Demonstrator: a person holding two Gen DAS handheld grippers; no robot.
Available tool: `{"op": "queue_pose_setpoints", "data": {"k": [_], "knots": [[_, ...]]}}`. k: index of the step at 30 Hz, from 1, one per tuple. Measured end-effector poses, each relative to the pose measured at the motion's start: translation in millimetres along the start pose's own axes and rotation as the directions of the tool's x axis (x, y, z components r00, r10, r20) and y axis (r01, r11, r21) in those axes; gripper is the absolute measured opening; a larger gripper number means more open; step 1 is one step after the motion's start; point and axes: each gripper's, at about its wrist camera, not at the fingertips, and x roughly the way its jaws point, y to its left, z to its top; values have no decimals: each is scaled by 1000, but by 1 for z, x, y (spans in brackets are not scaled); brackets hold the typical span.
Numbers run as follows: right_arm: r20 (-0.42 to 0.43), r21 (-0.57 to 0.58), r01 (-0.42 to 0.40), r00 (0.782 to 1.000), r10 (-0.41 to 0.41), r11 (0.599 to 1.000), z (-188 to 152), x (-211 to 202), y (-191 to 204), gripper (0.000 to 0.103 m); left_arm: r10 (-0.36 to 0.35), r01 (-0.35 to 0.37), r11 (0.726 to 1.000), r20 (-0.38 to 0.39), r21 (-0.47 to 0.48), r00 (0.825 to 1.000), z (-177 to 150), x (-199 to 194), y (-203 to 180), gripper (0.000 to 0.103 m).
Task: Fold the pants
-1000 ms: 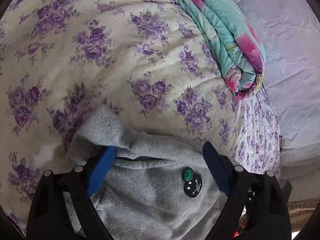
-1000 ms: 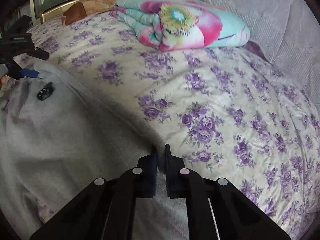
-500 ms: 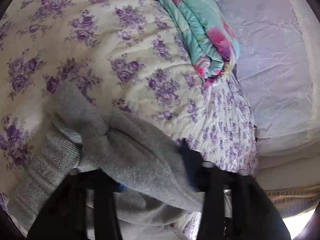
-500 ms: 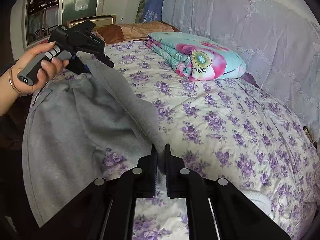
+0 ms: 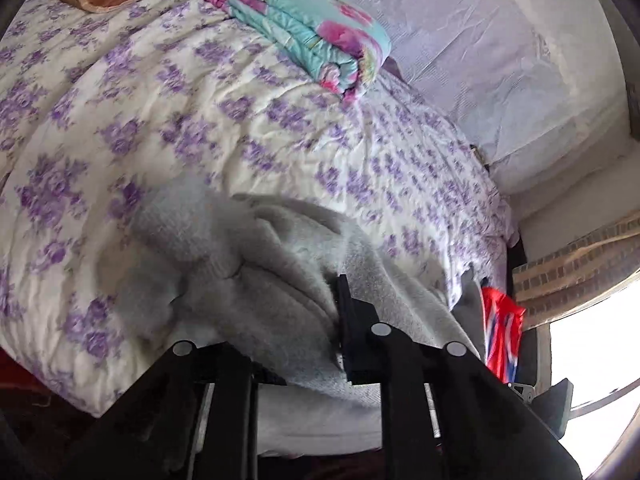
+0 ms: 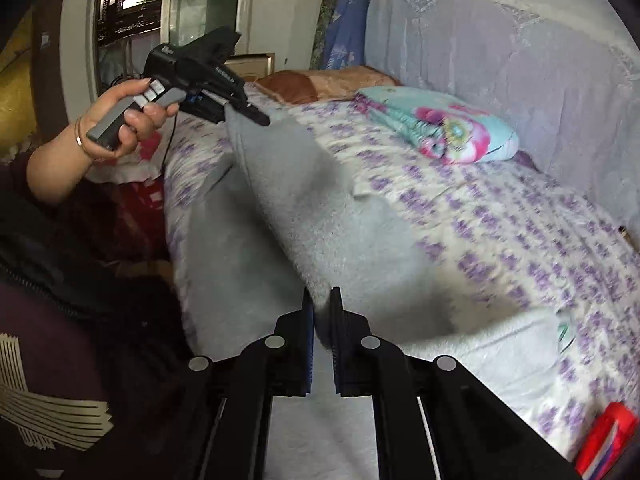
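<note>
My left gripper [image 5: 304,320] is closed on a thick fold of the soft grey fleece pants [image 5: 248,264]. Its jaws came together within the last second, and the cloth is now bunched between them and spills over the left finger, so I see only the right finger clearly. In the right wrist view the same left gripper [image 6: 256,118] is up in the air, far ahead of my right jaws and to their left. The person's hand [image 6: 120,120] grips its grey handle, and the grey cloth hangs from its tip.

My right gripper [image 6: 321,308] has its jaws pressed almost together, and they pinch a thin edge of the grey fleece pants [image 6: 320,216]. From this pinch the cloth runs as a raised ridge up to the left gripper. On both sides of the ridge it falls down onto the cream bedspread with purple flowers [image 6: 520,232].

Far ahead of both pairs of jaws, to the right, a folded turquoise quilt with pink flowers [image 6: 444,128] lies on the bedspread, well apart from the pants. Beyond it is a brown pillow [image 6: 320,84]. Close to my right jaws, low on the right, a red object [image 6: 604,440] is at the edge of the bed; I cannot tell what it is.
</note>
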Motion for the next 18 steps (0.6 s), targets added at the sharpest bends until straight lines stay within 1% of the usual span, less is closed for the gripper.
{"op": "queue_pose_setpoints", "data": {"k": [2,4,5,7,8,10,12,15,17,18], "knots": [[-37,-5,-41,998,40,999,-21,16,26,8,43,-42,999,-47,25,998,-18,10,20,20],[-70,6,-49,996,49,999,-37,35,41,8,77,-75,997,-81,26,994,-32,24,40,21],[-77,24,-45,996,47,999,-42,41,43,8,76,-75,997,-84,21,994,-38,29,49,22],[-72,83,-61,995,67,995,-47,45,40,8,55,-54,998,-56,10,997,-43,29,55,22],[-60,101,-68,995,74,993,-46,42,39,8,61,-60,998,-45,19,997,-45,26,53,22],[-31,89,-52,998,55,995,-47,30,42,8,77,-75,995,-28,59,997,-49,21,44,23],[-24,70,-35,999,37,997,-50,24,45,8,104,-102,990,-15,96,994,-54,17,37,24],[-46,72,-39,998,42,997,-59,28,48,9,109,-107,988,-14,108,994,-62,16,38,24],[-60,68,-41,997,45,997,-61,33,45,9,101,-99,990,-14,97,995,-65,17,43,27],[-69,61,-40,997,44,997,-63,36,46,12,98,-96,991,-16,92,995,-65,18,45,27]]}}
